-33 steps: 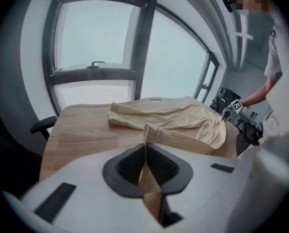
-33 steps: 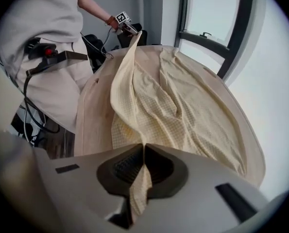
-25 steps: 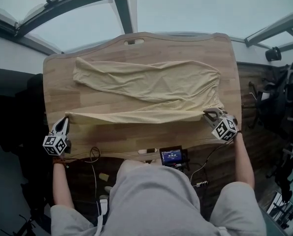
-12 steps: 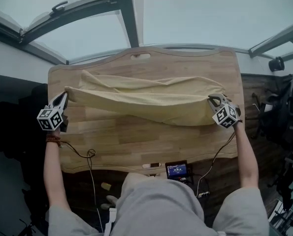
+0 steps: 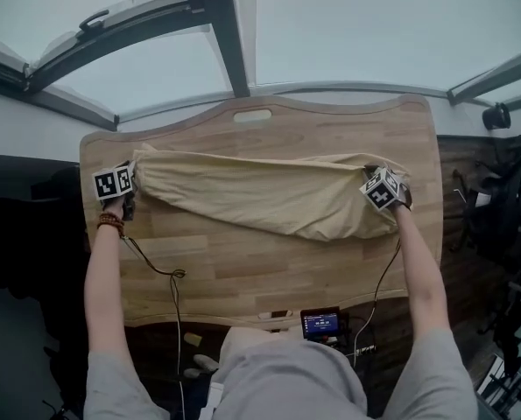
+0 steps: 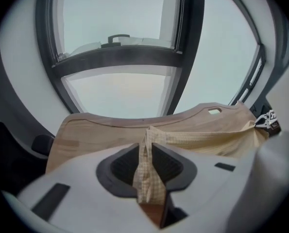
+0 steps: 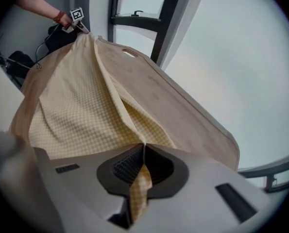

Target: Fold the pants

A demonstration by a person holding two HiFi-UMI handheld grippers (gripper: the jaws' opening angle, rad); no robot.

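The pale yellow checked pants (image 5: 269,199) lie lengthwise across the wooden table (image 5: 242,261), with their near edge carried over onto the far one. At the cloth's left end my left gripper (image 5: 130,180) has fabric between its pads; in the left gripper view these jaws (image 6: 145,147) are opening, with a bunched strip of the pants (image 6: 207,142) still touching both pads. My right gripper (image 5: 372,171) is at the right end. In the right gripper view it (image 7: 143,147) is shut tight on a fold of the pants (image 7: 71,110), which slope away toward the left gripper (image 7: 76,21).
A small lit screen (image 5: 321,324) sits below the table's near edge, and cables (image 5: 168,278) trail over that edge. Dark equipment (image 5: 505,191) stands to the right of the table. Window frames (image 5: 216,24) run beyond the far edge.
Both grippers carried the near edge of the pants away from me and down onto the far edge, doubling the cloth lengthwise. My arms are stretched further out.
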